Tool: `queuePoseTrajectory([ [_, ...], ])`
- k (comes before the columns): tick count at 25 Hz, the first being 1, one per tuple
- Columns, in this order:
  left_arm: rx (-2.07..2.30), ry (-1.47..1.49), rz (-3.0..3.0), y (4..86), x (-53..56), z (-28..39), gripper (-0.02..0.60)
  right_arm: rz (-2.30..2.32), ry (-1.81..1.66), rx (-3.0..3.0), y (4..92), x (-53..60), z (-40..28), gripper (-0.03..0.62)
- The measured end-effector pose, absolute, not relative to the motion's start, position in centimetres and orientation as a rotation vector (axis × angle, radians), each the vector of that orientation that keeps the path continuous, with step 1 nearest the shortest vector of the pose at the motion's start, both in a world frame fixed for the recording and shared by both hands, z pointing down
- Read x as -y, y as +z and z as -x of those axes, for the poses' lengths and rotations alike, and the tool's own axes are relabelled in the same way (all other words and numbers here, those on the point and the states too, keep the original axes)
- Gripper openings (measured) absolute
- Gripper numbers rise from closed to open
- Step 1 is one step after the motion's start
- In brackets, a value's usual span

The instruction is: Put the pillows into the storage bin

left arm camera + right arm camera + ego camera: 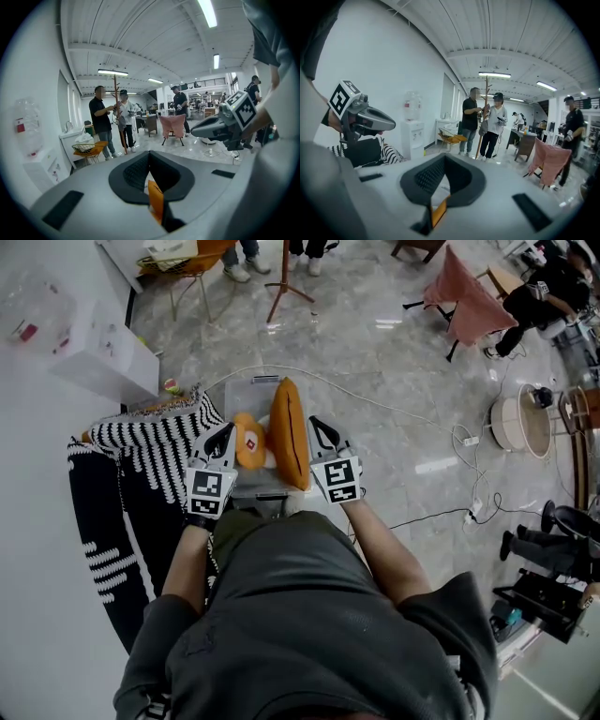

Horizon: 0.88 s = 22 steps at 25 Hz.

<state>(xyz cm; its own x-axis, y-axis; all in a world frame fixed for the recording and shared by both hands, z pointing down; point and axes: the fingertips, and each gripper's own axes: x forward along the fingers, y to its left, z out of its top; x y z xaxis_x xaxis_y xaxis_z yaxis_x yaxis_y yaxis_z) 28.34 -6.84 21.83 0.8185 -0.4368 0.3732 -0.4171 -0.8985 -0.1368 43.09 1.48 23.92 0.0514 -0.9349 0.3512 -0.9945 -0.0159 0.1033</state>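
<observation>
Both shut, left claw (228, 433) and right claw (319, 426) flank the pillow (289, 432) in the bin (251, 382); probably push it down next.

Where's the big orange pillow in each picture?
Head view: orange pillow upright, just above centre.
Left gripper view: a sliver of it between the jaws, bottom middle.
Right gripper view: a sliver again, bottom, slightly left.
Shared landmark: the pink-draped chair.

Dark grey short-sleeve shirt (300, 615); left gripper (223, 433), right gripper (321, 431): grey shells, black jaw pads (135, 174), black-white square-marker cubes (210, 493)
</observation>
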Motion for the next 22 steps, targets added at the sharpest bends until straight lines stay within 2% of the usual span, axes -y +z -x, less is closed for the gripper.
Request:
queuePoseTrajectory([
  [22, -0.704, -0.614, 2.924, 20.93, 6.61, -28.92, 0.002, -2.024, 0.233, 1.965, 23.3, -1.53, -43.64, 0.0],
])
